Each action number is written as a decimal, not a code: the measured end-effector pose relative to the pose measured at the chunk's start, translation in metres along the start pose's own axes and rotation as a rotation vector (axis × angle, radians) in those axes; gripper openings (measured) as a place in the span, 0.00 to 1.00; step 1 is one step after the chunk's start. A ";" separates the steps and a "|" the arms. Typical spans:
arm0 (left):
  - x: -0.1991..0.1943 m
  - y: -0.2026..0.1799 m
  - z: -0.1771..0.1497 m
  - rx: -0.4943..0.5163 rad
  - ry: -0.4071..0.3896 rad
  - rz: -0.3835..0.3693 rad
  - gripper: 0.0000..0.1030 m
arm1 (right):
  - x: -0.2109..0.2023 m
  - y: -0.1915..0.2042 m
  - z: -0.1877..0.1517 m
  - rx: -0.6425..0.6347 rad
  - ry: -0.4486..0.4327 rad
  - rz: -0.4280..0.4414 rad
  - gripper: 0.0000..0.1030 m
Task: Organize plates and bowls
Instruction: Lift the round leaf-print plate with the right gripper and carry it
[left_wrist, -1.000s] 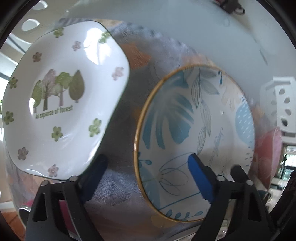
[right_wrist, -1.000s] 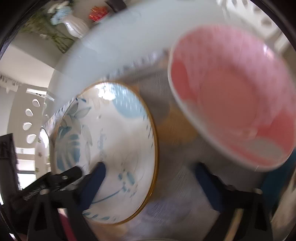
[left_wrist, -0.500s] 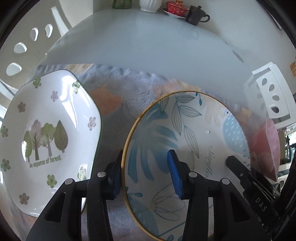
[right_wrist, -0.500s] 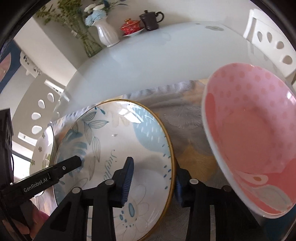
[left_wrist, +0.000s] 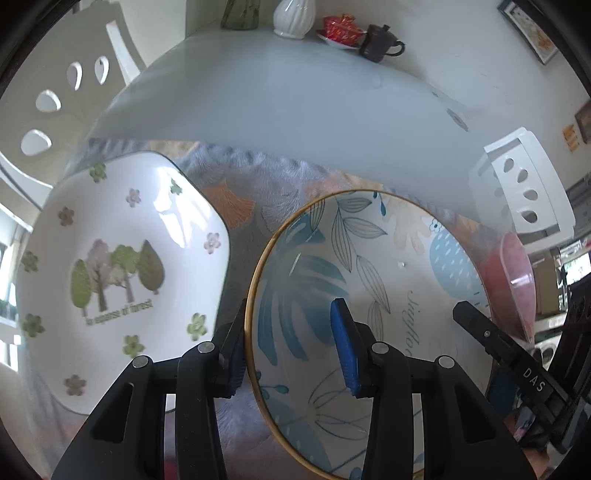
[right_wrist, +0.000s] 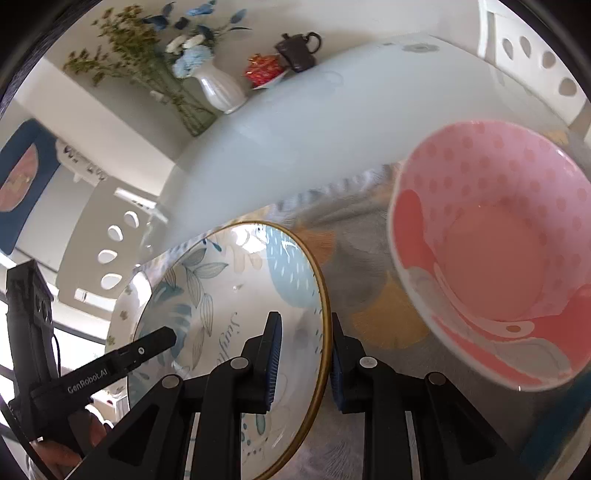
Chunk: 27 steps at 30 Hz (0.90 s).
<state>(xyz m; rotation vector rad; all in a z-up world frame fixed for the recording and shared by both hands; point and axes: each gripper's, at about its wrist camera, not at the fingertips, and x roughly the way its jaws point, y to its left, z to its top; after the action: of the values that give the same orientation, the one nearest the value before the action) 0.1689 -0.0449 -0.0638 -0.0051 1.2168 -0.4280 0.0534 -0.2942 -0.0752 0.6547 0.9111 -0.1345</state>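
A round blue-leaf bowl with a gold rim sits on the patterned cloth. My left gripper is shut on its left rim, one pad inside and one outside. My right gripper is shut on the opposite rim in the same way. Left of the bowl lies a white square plate with trees and small flowers. A pink dotted bowl stands to the right, apart from the blue one. In the right wrist view a finger of the left gripper reaches into the blue-leaf bowl.
The pale table stretches far beyond the cloth. At its far end stand a white vase with flowers, a red dish and a dark teapot. White chairs flank both sides.
Both grippers went from wide open to closed on the blue-leaf bowl's rim, left on its left side, right on its right. The left view has risen and tipped back, showing more table.
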 end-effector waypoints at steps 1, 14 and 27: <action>-0.007 -0.001 -0.002 0.016 -0.012 -0.003 0.36 | -0.003 0.001 -0.002 -0.001 -0.011 0.003 0.19; -0.064 -0.011 -0.027 0.060 -0.038 -0.056 0.36 | -0.067 0.017 -0.033 0.012 -0.050 0.037 0.18; -0.102 -0.010 -0.073 0.138 -0.019 -0.083 0.36 | -0.113 0.028 -0.088 0.066 -0.065 0.009 0.18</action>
<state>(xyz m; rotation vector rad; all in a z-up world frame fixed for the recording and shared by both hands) 0.0711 -0.0048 0.0042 0.0583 1.1692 -0.5823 -0.0669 -0.2390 -0.0139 0.7119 0.8438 -0.1778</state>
